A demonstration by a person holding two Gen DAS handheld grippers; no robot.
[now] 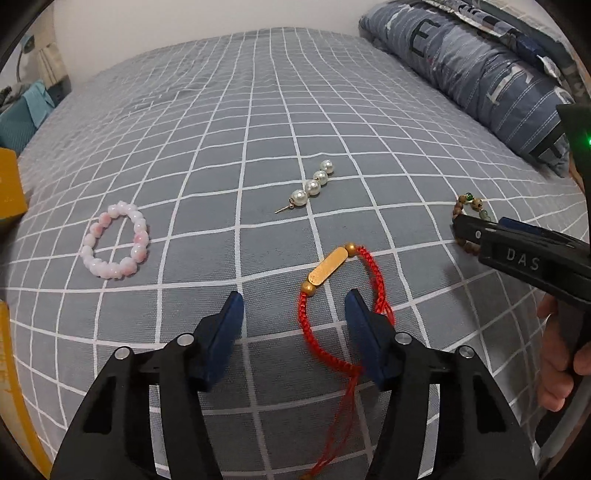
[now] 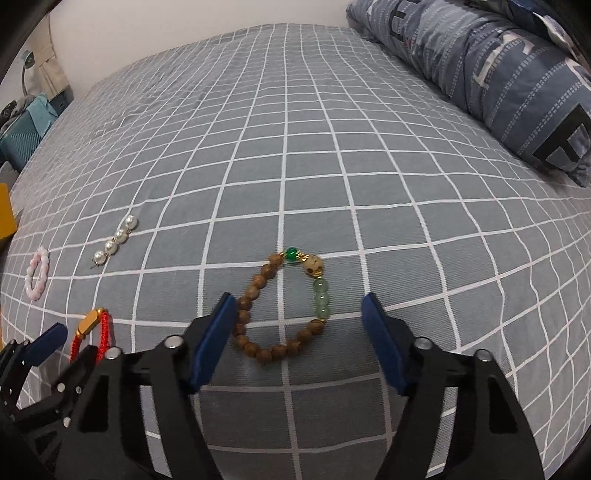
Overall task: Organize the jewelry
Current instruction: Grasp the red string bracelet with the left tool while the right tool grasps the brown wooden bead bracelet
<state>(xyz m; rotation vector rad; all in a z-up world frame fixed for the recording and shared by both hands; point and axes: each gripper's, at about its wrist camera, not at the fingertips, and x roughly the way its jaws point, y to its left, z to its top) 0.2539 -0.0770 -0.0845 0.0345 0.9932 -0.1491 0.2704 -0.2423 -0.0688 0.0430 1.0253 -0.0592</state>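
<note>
Your left hand-held gripper hangs low over the bed with its blue pads apart, one pad inside the loop of the red cord bracelet and nothing pinched between them. Your right hand-held gripper also stands apart, its pads straddling the wooden bead bracelet that lies flat on the checked sheet, the left pad just beside its beads. Farther off lie the pearl pin and the pink bead bracelet, well apart.

bed: grey grid sheet | blue pillow | white wall
</note>
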